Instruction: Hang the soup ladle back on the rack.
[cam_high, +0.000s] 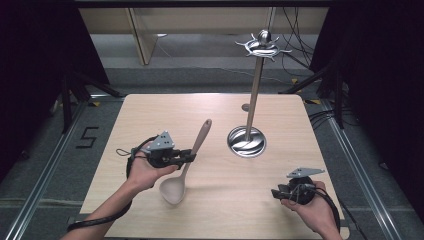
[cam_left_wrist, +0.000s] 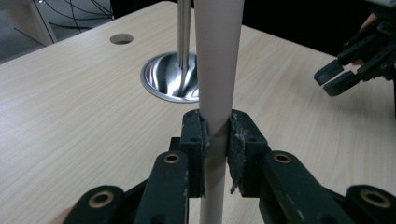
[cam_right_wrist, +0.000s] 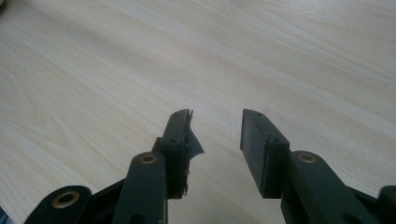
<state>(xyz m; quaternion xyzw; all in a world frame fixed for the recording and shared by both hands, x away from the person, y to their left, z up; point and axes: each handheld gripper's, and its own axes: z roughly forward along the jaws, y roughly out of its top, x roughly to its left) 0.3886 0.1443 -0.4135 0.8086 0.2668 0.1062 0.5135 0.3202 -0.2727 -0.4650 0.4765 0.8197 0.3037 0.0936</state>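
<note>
One marking is legible: a dark numeral "5" (cam_high: 88, 137), seen in the high view on the grey floor (cam_high: 45, 150) to the left of the desk (cam_high: 280, 125), just beside a floor rail. No other text, label, brand or sign is readable on the desk, the tools or any item in the three views.

The table (cam_high: 150, 115) is pale matt wood-grain. On it, the stand (cam_high: 247, 141) is glossy, mirror-like metal, while the spoon (cam_left_wrist: 218, 60) beside it looks smooth, matt beige plastic.
</note>
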